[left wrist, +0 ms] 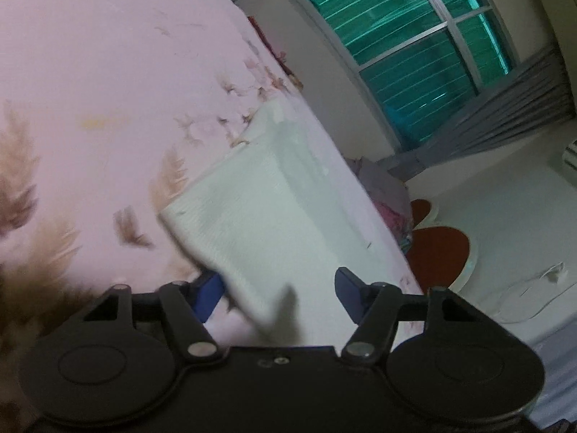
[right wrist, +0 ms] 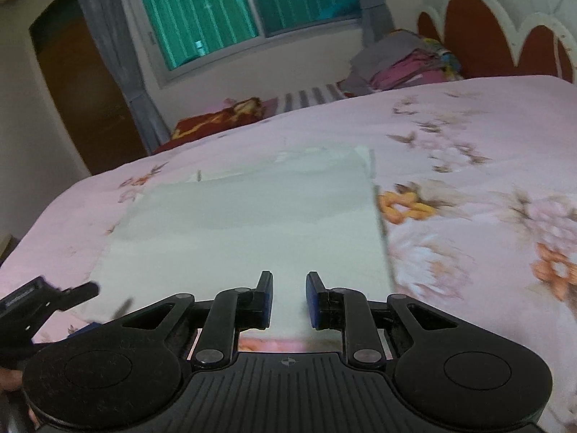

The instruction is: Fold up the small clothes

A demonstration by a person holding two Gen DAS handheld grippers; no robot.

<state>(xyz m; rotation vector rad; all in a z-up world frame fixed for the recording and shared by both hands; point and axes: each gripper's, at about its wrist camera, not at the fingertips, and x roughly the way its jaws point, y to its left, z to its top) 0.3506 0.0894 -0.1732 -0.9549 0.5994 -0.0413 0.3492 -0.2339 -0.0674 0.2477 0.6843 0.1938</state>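
Pink floral bed (right wrist: 468, 115), pale cloth (right wrist: 252, 223) half-folded. Right gripper (right wrist: 288, 297) fingers pinching its near edge; left gripper (left wrist: 277, 296) fingers apart around a corner. More folds probably left.

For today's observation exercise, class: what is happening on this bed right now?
A person holding two grippers is folding a pale green cloth lying on a pink floral bedspread. The left gripper straddles a lifted corner of the cloth, its pads not pressing it. The right gripper sits over the near edge, jaws narrow with cloth between them; whether they pinch it is unclear.
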